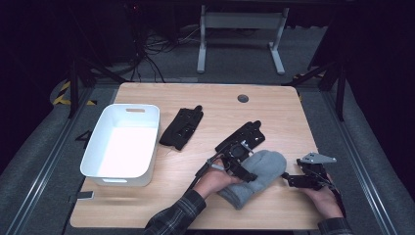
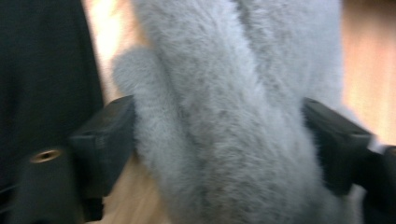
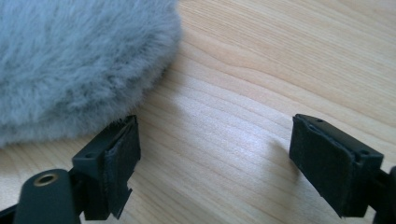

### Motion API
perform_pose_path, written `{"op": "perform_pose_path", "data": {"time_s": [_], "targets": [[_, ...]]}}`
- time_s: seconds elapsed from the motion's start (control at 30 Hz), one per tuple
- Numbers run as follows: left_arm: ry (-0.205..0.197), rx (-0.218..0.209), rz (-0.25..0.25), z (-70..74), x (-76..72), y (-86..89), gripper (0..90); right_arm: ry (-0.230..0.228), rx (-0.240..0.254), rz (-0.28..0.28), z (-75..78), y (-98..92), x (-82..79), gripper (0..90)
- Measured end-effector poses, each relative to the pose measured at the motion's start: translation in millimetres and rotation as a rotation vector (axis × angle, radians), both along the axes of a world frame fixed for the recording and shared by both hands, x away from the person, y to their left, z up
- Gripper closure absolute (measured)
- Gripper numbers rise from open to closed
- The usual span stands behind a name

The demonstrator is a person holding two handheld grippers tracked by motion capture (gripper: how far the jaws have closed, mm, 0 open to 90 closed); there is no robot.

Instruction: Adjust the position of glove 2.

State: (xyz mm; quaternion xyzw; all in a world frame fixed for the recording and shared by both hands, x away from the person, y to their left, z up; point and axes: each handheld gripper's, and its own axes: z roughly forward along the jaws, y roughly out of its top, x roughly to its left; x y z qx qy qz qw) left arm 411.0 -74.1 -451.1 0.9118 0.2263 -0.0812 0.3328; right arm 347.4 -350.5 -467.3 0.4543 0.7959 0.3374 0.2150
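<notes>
On the worktop (image 1: 147,205) I count one white bin (image 1: 122,144), one grey fuzzy mitten (image 1: 262,171) and two black gloves (image 1: 182,128). My left gripper's (image 2: 219,140) fingers squeeze the mitten; my right gripper's (image 3: 215,163) fingers gape empty beside it.

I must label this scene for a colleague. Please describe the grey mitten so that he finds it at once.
On the wooden table, look at the near right part, between the two grippers. The grey mitten lies there, with the left gripper around it. It is pale and fluffy; both gloves nearby are black and flat.
</notes>
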Motion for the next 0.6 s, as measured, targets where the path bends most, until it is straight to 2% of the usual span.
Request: {"op": "perform_pose_path", "data": {"time_s": [0.03, 0.07, 0.13, 0.17, 0.3, 0.43, 0.5, 0.6], "targets": [[-0.002, -0.007, -0.008, -0.1, 0.3, -0.1, 26.4, -0.003, 0.004, 0.001, -0.6, -0.3, -0.1, 16.1], [0.014, -0.014, -0.03, 0.1, 1.1, 0.8, 34.7, -0.007, 0.006, 0.003, -1.3, -0.7, -0.1, 15.6], [0.018, -0.017, -0.033, 0.0, 1.1, 0.8, 37.3, -0.007, 0.007, 0.005, -1.3, -0.7, 0.0, 15.6], [0.04, -0.025, -0.046, -0.4, 2.1, 1.4, 44.5, -0.005, 0.007, 0.006, -1.2, -0.7, 0.1, 15.4], [0.068, -0.028, -0.061, -0.2, 3.4, 2.3, 54.5, -0.003, 0.01, 0.009, -1.3, -0.8, 0.2, 15.0], [0.058, -0.028, -0.08, 2.4, 3.3, 2.6, 64.0, -0.003, 0.01, 0.008, -1.3, -0.8, 0.3, 14.9], [0.067, -0.029, -0.082, 4.1, 3.1, 3.6, 66.9, -0.003, 0.01, 0.008, -1.3, -0.8, 0.3, 15.0], [0.047, -0.047, -0.083, 7.4, 1.6, 5.0, 68.8, -0.003, 0.01, 0.007, -1.3, -0.8, 0.3, 14.9]]}}
